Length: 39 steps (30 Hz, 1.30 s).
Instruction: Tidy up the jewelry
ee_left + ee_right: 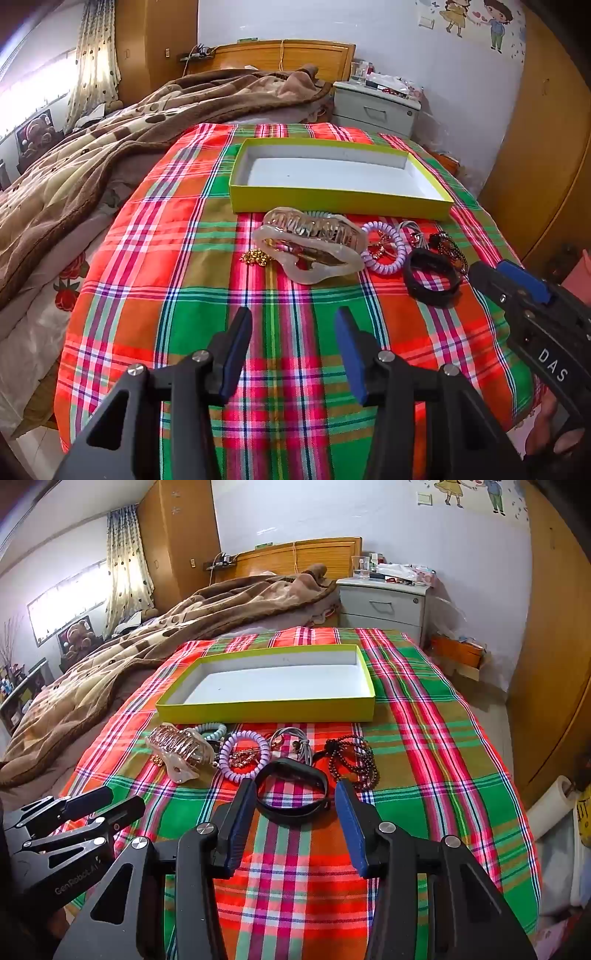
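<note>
An empty yellow-green box (332,201) (266,710) with a white inside lies on the plaid cloth. In front of it lies a row of jewelry: a clear hair claw (314,247) (177,749), a gold chain (255,257), a purple coil bracelet (386,247) (243,755), a black band (432,282) (291,794) and dark beads (448,245) (354,760). My left gripper (293,314) is open and empty, short of the claw. My right gripper (295,786) (491,271) is open, its fingers on either side of the black band.
The plaid cloth (184,258) (424,738) covers the foot of a bed. A brown blanket (110,140) lies behind and to the left. A grey nightstand (384,603) stands at the back right, and a wooden wardrobe (554,664) on the right.
</note>
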Available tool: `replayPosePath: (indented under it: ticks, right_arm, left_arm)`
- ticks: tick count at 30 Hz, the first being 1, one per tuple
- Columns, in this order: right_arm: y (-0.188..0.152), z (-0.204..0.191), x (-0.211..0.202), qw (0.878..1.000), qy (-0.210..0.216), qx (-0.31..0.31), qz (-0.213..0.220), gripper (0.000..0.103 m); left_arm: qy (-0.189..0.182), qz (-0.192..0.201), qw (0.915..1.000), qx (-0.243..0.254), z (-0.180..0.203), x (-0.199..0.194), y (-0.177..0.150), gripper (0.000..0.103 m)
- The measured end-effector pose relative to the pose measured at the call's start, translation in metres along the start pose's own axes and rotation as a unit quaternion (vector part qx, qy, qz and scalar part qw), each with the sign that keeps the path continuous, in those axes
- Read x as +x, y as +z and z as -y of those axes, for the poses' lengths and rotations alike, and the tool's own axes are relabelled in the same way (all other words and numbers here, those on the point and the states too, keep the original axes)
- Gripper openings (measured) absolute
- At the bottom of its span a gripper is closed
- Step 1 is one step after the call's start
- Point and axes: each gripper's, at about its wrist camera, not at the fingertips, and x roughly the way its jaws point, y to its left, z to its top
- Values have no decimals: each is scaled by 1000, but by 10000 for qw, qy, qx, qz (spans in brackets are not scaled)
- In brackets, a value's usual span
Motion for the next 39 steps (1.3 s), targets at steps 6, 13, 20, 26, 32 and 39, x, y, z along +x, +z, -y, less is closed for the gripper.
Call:
replayPosePath:
  ticks: [6, 13, 20, 26, 32, 39]
  right_arm:
    - [0, -1, 3, 10000, -67, -17, 10, 45]
    - [1, -1, 4, 10000, -82, -23, 5, 45]
    - [0, 0, 5, 9999, -98, -15, 14, 45]
    - [-1, -1, 4, 9999, -98, -28, 27, 45]
    - [-2, -1, 3, 9999, -100, -24, 31, 45]
    - [-3, -2, 5, 9999, -104, -30, 18, 45]
  left_arm:
    - [-110, -119, 9998, -105, -4, 10, 3, 48]
    - [-15, -12, 10000, -34, -3, 5, 3, 48]
    - [70, -21, 10000, 3, -2, 5, 2, 48]
    - [73, -46, 10000, 5, -1, 5, 2, 48]
    - [78, -45, 10000, 7, -1, 5, 2, 48]
    - [99, -11, 9999, 21, -2, 4, 1, 48]
